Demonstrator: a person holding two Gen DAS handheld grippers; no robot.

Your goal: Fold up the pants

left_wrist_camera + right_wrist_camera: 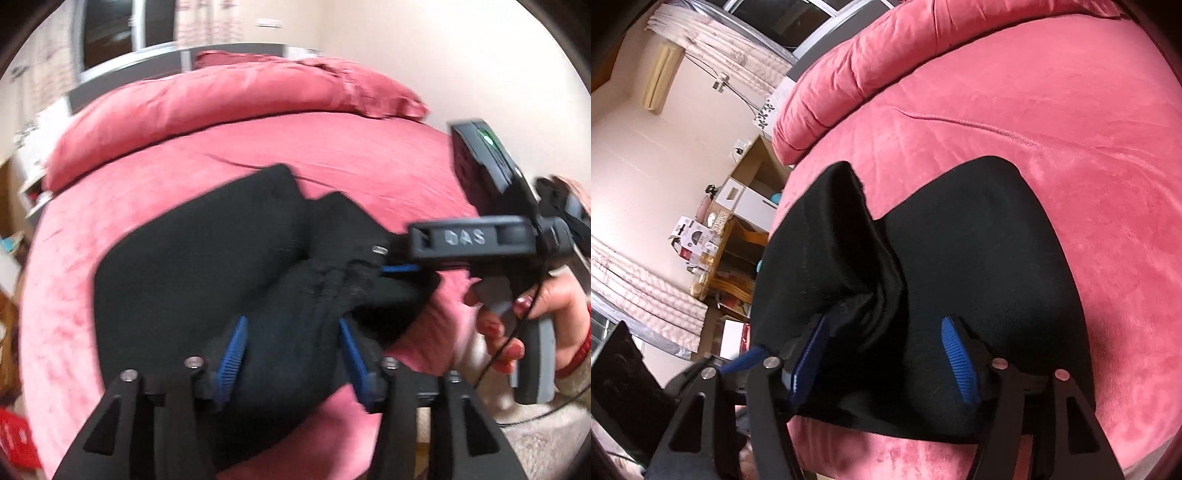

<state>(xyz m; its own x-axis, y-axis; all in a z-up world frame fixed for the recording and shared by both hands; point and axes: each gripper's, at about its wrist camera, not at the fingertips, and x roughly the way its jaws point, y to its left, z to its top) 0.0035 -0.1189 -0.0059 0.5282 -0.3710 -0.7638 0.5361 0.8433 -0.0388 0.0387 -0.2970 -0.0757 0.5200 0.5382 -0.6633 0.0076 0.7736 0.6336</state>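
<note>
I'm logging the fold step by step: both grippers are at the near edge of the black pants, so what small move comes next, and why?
Probably close both sets of jaws on the bunched near edge: the left gripper and right gripper straddle the black pants with jaws apart, fabric between them.

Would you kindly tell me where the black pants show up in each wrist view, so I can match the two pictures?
Left wrist view: the black pants fill the lower centre, lying on the pink bed, between the blue pads of the left hand-held gripper.
Right wrist view: the pants fill the centre and bottom, between the pads of the right hand-held gripper.
Shared landmark: the pink pillow behind the pants.
</note>
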